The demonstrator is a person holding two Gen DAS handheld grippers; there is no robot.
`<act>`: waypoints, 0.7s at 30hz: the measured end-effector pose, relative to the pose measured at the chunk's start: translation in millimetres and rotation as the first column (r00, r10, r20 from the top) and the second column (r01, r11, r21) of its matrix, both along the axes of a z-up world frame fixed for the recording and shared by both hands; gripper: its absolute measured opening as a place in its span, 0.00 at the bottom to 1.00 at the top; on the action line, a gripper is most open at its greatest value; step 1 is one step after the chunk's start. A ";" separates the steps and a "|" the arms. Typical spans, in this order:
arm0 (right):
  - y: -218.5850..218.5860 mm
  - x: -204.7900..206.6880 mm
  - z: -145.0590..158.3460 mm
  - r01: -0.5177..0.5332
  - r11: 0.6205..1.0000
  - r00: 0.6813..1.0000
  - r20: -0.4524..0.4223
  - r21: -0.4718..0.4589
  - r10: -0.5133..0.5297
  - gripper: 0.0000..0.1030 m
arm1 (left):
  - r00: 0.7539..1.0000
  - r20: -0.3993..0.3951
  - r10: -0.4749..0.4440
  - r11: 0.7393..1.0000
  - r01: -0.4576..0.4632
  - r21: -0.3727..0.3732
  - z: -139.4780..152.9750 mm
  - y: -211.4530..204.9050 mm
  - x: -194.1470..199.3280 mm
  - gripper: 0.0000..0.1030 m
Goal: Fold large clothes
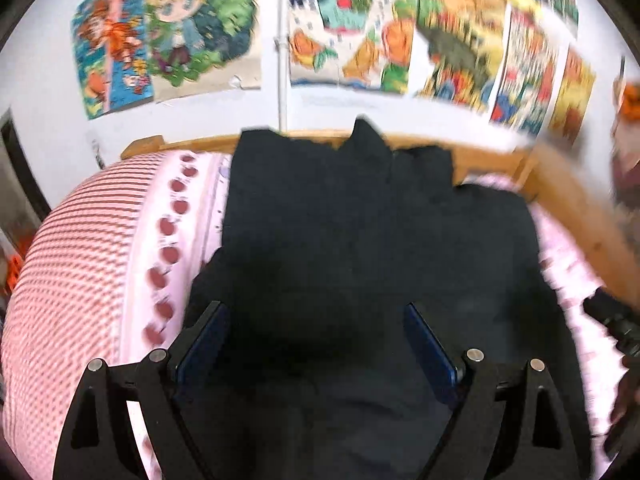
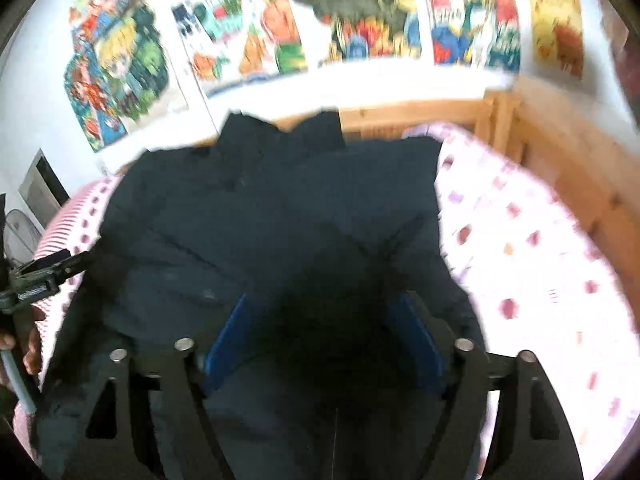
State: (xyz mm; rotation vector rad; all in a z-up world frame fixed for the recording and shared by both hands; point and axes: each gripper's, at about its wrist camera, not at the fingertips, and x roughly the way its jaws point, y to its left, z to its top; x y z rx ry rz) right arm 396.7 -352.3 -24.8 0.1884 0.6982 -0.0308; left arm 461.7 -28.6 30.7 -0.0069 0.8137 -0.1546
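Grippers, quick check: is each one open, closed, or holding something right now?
Left gripper: open, over the dark garment, gripping nothing.
Right gripper: open, over the same garment, gripping nothing.

The dark garment covers the middle of the bed, leaving bare sheet on both sides where a claw could pass. A wooden bed rail and the postered wall close the far side.

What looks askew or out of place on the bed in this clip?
The dark garment is not squared up: its far edge bunches into uneven peaks against the wooden bed frame. Both views are blurred, so finer flaws cannot be judged. Nothing else stands out.
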 end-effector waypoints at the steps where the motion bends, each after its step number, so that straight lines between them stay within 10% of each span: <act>1: -9.1 -4.6 7.9 -0.005 1.000 1.000 0.003 -0.002 0.005 0.74 | 1.000 0.001 0.005 1.000 -0.005 -0.024 13.2 3.1 -12.6 0.85; 10: 13.8 -93.1 90.1 -0.065 0.998 0.995 0.073 -0.016 0.066 0.98 | 0.994 0.036 0.100 0.968 -0.089 -0.235 116.0 45.8 -138.0 0.94; 21: 42.5 -116.6 120.6 -0.124 0.992 0.982 0.147 0.007 0.122 0.98 | 0.960 0.262 0.102 0.995 -0.096 -0.034 178.1 49.8 -194.3 1.00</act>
